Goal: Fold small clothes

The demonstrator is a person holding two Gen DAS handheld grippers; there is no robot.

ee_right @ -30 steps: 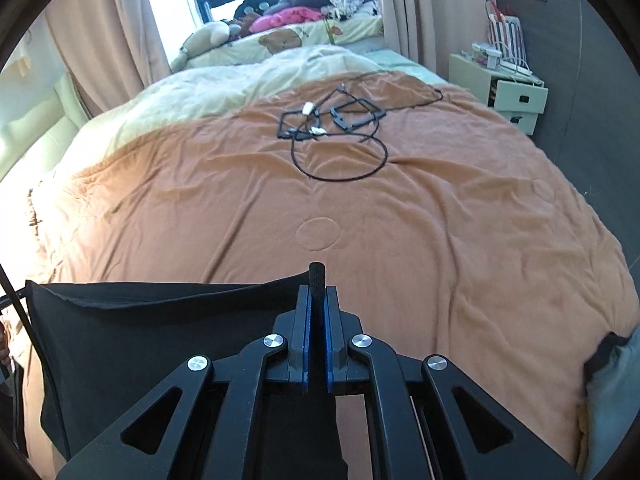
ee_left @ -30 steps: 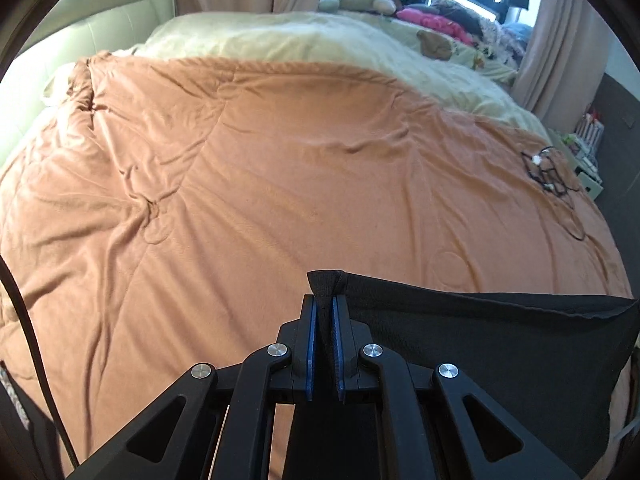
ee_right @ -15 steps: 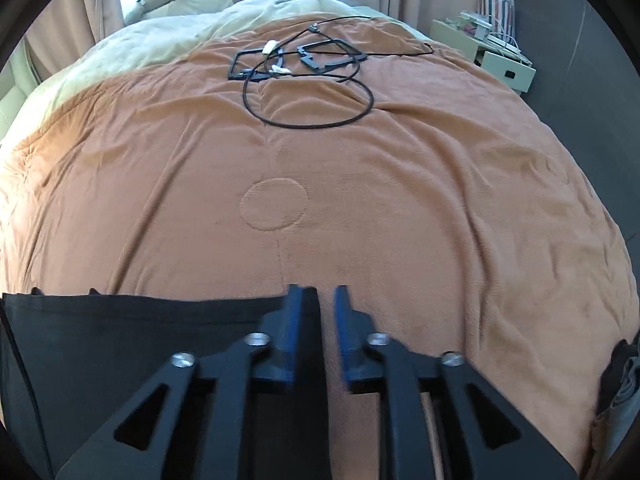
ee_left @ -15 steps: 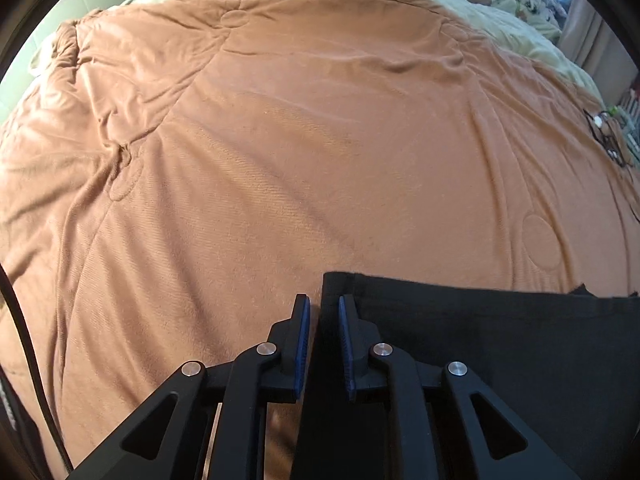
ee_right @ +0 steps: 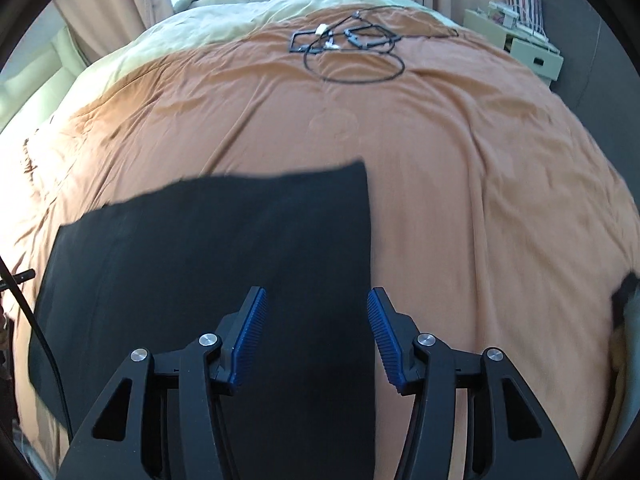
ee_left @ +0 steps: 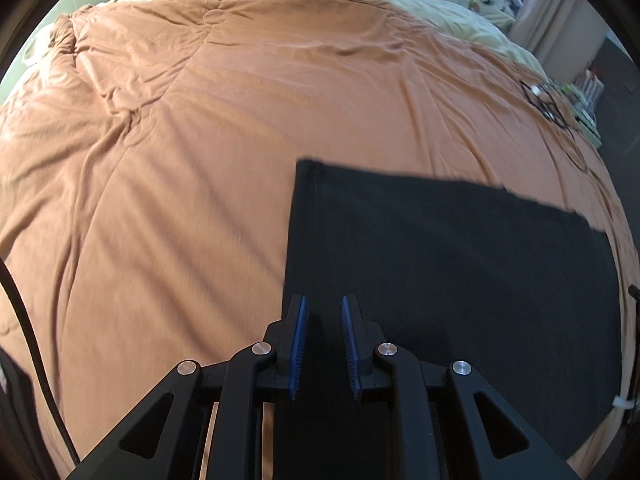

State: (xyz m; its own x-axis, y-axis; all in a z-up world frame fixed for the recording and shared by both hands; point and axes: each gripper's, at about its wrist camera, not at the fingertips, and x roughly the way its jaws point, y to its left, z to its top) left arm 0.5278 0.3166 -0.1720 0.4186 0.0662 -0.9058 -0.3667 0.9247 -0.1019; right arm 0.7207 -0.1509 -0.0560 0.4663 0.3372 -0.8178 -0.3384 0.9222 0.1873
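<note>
A black garment (ee_left: 440, 260) lies spread flat on the orange blanket (ee_left: 160, 160). In the left wrist view its left edge runs just past my left gripper (ee_left: 323, 300). That gripper hovers over the cloth's near left part, its blue pads a narrow gap apart and pressing on nothing. In the right wrist view the same garment (ee_right: 220, 260) has its right edge under my right gripper (ee_right: 317, 290). Its jaws are opening wide above the cloth, with nothing pinched between them.
A tangle of black cables (ee_right: 352, 52) lies on the far part of the blanket (ee_right: 480, 160), and shows too in the left view as cables (ee_left: 552, 108). A pale nightstand (ee_right: 520, 44) stands at the back right. A dark and grey item (ee_right: 624, 304) sits at the bed's right edge.
Both grippers were shut on the garment's upper corners and held it up. They have lowered it, let go and pulled back, and the cloth now lies flat on the blanket.
</note>
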